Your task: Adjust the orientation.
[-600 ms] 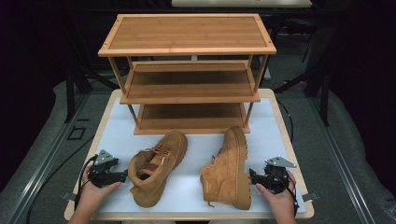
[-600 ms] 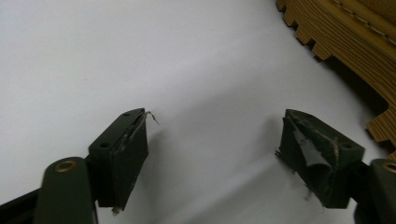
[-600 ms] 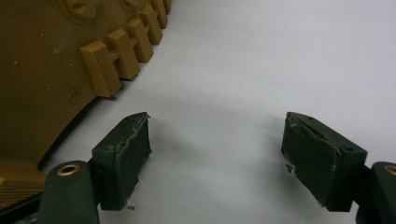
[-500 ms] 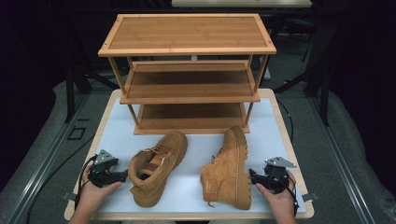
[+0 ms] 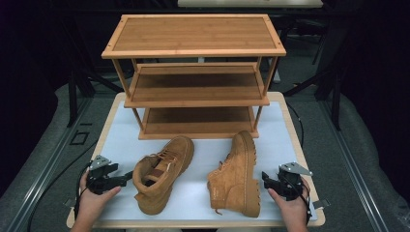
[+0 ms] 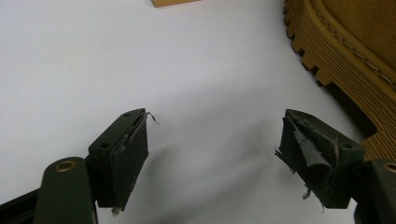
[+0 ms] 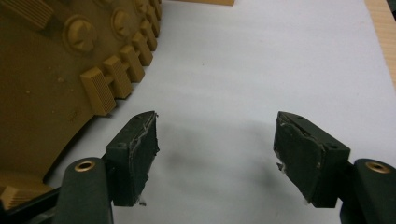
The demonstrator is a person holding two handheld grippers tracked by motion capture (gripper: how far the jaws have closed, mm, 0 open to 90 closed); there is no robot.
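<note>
Two tan suede boots lie on the white table top (image 5: 121, 140). The left boot (image 5: 162, 171) stands upright with its toe toward the rack. The right boot (image 5: 237, 174) lies on its side, its lugged sole facing right. My left gripper (image 5: 125, 177) sits just left of the upright boot's heel, open and empty. In the left gripper view the gripper (image 6: 214, 119) has that boot's ridged sole (image 6: 345, 60) at the upper right. My right gripper (image 5: 266, 179) is open just right of the tipped boot. In the right gripper view the gripper (image 7: 215, 116) has that boot's sole (image 7: 56, 70) at the left.
A three-tier wooden shoe rack (image 5: 193, 53) stands at the back of the table, all shelves bare. One of its feet (image 6: 175, 2) shows ahead of the left gripper. The table's wooden edge (image 7: 383, 28) runs close on the right of my right gripper.
</note>
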